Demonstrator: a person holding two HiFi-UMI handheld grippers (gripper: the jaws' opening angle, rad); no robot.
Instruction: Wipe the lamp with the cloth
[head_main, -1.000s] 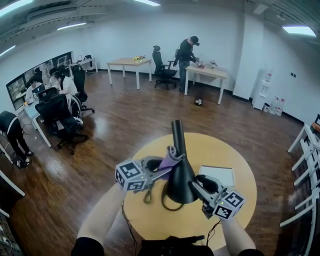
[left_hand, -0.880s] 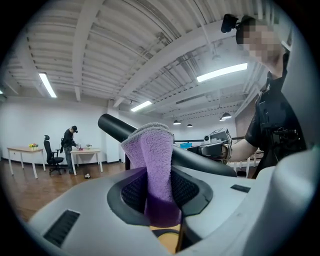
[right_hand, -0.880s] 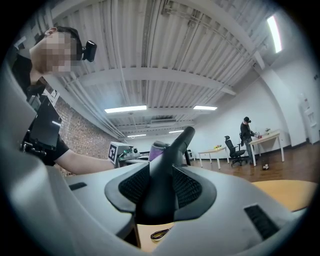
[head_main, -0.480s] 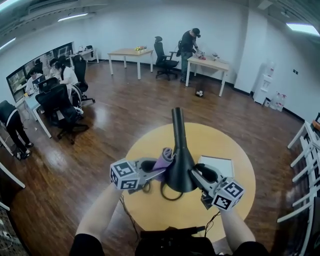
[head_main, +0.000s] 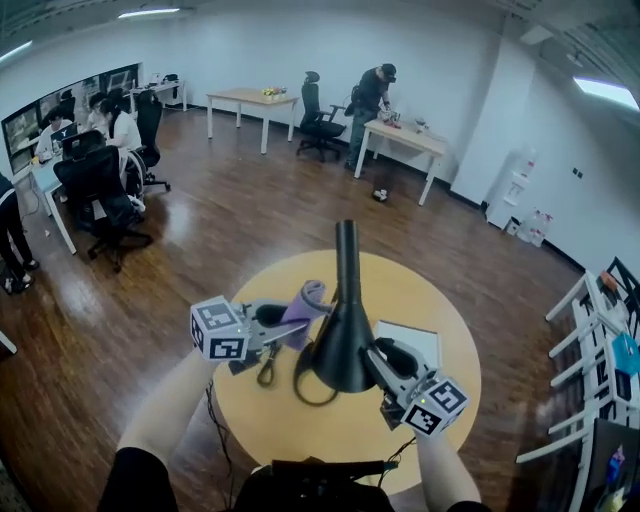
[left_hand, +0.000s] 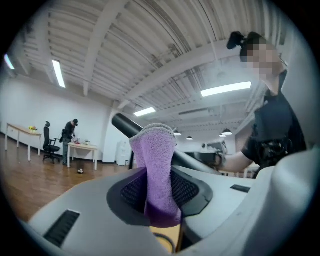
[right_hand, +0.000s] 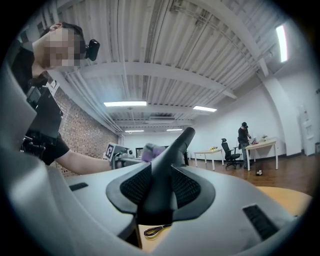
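Note:
A black lamp (head_main: 341, 345) with a cone-shaped body and a long neck stands over the round wooden table (head_main: 425, 292). My right gripper (head_main: 376, 357) is shut on the cone's lower right side. Its jaws have just been closing, and the dark body (right_hand: 161, 175) fills the gap between the pads. My left gripper (head_main: 298, 327) is shut on a folded purple cloth (head_main: 304, 303), which sticks up just left of the lamp's neck. In the left gripper view the cloth (left_hand: 157, 170) stands between the pads, with the neck (left_hand: 126, 125) behind it.
A white pad (head_main: 412, 341) lies on the table right of the lamp. The lamp's black cable (head_main: 300, 388) loops across the tabletop, with a small dark object (head_main: 266, 368) under the left gripper. Beyond are office desks, chairs and several people.
The left gripper with the cloth has drifted a little left, away from the lamp's neck. The right gripper stays at the cone. The head view has swung slightly.

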